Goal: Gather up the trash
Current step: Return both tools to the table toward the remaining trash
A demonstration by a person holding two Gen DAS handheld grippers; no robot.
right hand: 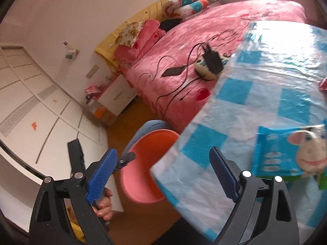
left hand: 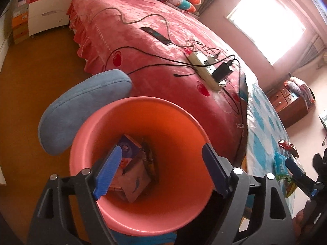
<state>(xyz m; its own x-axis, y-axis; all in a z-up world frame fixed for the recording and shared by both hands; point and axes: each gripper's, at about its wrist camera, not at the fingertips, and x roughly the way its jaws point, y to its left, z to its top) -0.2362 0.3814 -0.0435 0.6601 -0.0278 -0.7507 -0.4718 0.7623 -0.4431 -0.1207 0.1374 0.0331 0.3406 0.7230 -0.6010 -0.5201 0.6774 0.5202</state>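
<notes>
The left gripper (left hand: 161,173) hung over the pink bin (left hand: 114,126), jaws spread and empty; boxes and wrappers (left hand: 134,175) already lay at its bottom. The right gripper (right hand: 163,175), jaws also released, pointed at the edge of the checked surface (right hand: 245,106), where a blue snack packet (right hand: 273,153) waited just beside it. Collection seemed midway; the next move would call for closing on that packet.

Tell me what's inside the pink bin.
The pink bin holds flattened cardboard packaging, a purple-printed box and a dark wrapper. Anything beneath that pile is covered. The left tool is open above it.
</notes>
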